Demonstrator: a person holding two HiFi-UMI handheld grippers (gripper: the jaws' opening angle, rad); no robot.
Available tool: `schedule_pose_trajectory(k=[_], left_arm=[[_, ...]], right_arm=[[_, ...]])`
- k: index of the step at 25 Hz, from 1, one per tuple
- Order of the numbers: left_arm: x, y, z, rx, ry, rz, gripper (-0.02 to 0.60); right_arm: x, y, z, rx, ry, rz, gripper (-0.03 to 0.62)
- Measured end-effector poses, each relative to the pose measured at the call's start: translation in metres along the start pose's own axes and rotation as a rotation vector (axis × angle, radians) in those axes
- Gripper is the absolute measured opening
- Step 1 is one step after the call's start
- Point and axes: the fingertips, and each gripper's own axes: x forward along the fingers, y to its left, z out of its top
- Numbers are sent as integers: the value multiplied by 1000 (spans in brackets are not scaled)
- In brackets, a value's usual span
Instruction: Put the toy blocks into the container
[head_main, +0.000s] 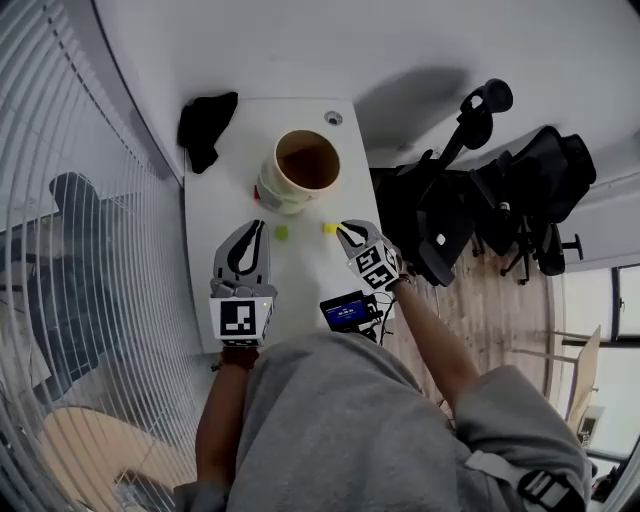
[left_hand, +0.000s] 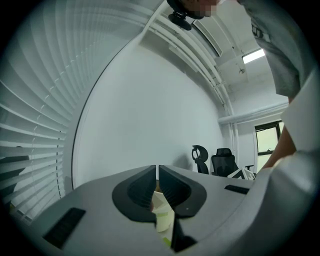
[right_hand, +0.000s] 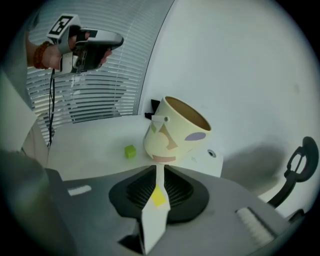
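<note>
A yellow block (head_main: 329, 228) lies on the white surface (head_main: 300, 275) just in front of the container (head_main: 300, 165), with a green block (head_main: 282, 232) beside it; both are still outside the container. The right gripper (head_main: 345, 231) slants down over the yellow block, its fingers (right_hand: 177, 190) parted a little so the block shows in the gap, unpinched and seemingly lined up for a pick. The left gripper (head_main: 257, 226) hovers level on the container's near side, fingers clenched on nothing, apparently out of the working hand's way. A black cloth (head_main: 205, 125) lies beyond the container.
</note>
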Motion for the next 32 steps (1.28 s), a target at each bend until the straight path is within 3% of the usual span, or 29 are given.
schedule_pose_trajectory(k=[6,12,23,32], left_arm=[[5,2,-6,-20,43,-18,25],[14,8,-20,-3,54,-21,25],[14,22,-16,-27,66,-1,25],[14,22,-20,-28,74,-7,25]], right_arm=[[25,5,-13,-56,60,55,88],[49,6,-44,-95,185,124,142],[72,17,-76,-287,345,238,161],[85,21,-91,-325,419,253,196]])
